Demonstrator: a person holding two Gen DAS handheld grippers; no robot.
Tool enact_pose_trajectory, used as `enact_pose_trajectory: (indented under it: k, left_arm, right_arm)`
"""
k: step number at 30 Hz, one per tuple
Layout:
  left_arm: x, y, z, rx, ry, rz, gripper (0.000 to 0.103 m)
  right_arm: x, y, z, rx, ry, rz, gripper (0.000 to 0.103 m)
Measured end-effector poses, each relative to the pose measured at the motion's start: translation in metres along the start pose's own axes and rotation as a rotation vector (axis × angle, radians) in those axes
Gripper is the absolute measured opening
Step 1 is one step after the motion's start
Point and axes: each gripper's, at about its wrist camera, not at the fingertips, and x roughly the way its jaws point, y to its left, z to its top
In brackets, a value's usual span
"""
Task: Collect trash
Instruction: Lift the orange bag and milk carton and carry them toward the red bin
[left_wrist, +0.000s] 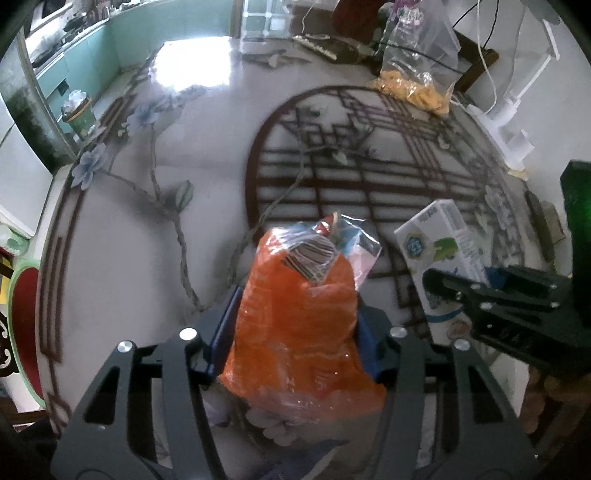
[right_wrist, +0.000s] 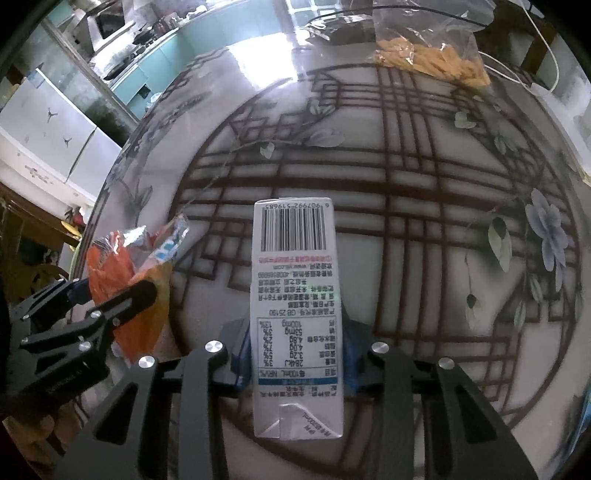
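Holding trash in both: left gripper (left_wrist: 295, 336) jaws clenched on orange snack bag (left_wrist: 299, 325), right gripper (right_wrist: 295, 354) jaws clamped on milk carton (right_wrist: 295, 295). Pickup step looks done. Next: carry both off the table (right_wrist: 424, 229) to a bin, none in view.

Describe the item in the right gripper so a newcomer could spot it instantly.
Over the round patterned table, the right gripper clamps a white carton. Unlike the crinkly orange bag beside it, it is a rigid box with a barcode.

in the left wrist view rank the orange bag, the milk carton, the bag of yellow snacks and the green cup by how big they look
1. Orange bag, in the left claw, inflated by nearness.
2. Milk carton, in the right claw.
3. Bag of yellow snacks, farther off.
4. Green cup, farthest, so true size is unsure.
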Motion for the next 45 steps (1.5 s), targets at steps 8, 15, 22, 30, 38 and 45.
enact_pose_trajectory:
  k: [8, 15, 22, 30, 38, 45]
  left_arm:
    - [-0.021, -0.004, -0.001, 0.007, -0.032, 0.001, 0.054]
    - [-0.045, -0.011, -0.003, 0.026, -0.079, 0.006, 0.054]
    - [-0.066, -0.017, -0.009, 0.036, -0.113, 0.007, 0.054]
    - [-0.093, -0.018, -0.013, 0.029, -0.172, 0.015, 0.054]
    - [-0.127, -0.001, -0.018, -0.022, -0.239, 0.051, 0.054]
    - [-0.153, 0.018, -0.020, -0.070, -0.300, 0.089, 0.054]
  right_arm:
    - [-0.017, 0.006, -0.007, -0.006, -0.034, 0.019, 0.036]
    - [-0.039, 0.010, -0.016, -0.003, -0.068, 0.030, 0.036]
    - [-0.057, 0.012, -0.026, -0.005, -0.102, 0.034, 0.036]
    - [-0.087, 0.026, -0.031, -0.043, -0.156, 0.049, 0.036]
    - [-0.114, 0.057, -0.026, -0.123, -0.221, 0.093, 0.036]
    - [-0.128, 0.075, -0.022, -0.162, -0.252, 0.122, 0.036]
